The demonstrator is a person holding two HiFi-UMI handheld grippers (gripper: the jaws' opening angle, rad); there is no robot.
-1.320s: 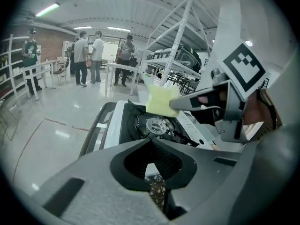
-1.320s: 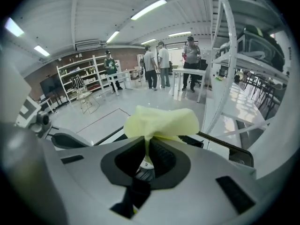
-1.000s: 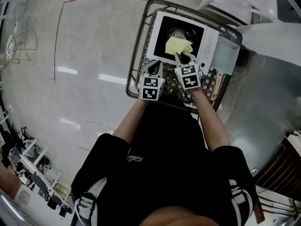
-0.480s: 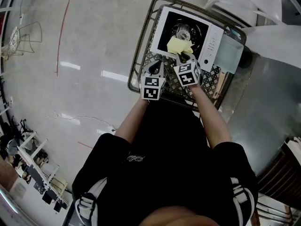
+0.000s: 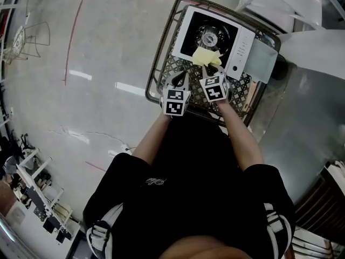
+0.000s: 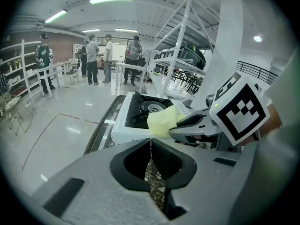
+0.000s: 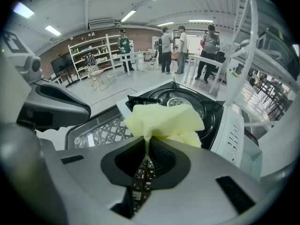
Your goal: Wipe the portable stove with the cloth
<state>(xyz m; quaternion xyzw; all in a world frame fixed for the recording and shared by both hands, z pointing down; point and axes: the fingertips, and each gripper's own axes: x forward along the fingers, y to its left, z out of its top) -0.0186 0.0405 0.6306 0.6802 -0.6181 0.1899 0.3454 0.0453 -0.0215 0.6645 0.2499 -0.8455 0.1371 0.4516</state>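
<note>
The portable stove point(image 5: 237, 46), white with a black burner top, sits on a wire cart point(image 5: 156, 63). A pale yellow cloth point(image 5: 206, 56) lies bunched over the stove's near edge, and my right gripper point(image 5: 211, 68) is shut on it. In the right gripper view the cloth point(image 7: 164, 120) fans out from the closed jaws of my right gripper point(image 7: 146, 144) in front of the stove point(image 7: 234, 125). My left gripper point(image 5: 178, 80) hovers over the cart's mesh just left of the right one. It point(image 6: 151, 142) is shut with nothing in it, the cloth point(image 6: 161, 121) just beyond.
A pale translucent box point(image 5: 260, 63) stands at the cart's right end. White shelving point(image 6: 187, 55) rises behind the stove. Several people point(image 6: 93, 57) stand far off by tables. Red tape point(image 5: 73, 36) marks the floor to the left.
My right gripper has drawn the cloth back from the burner's middle to the stove's near edge. The left gripper has stayed beside it.
</note>
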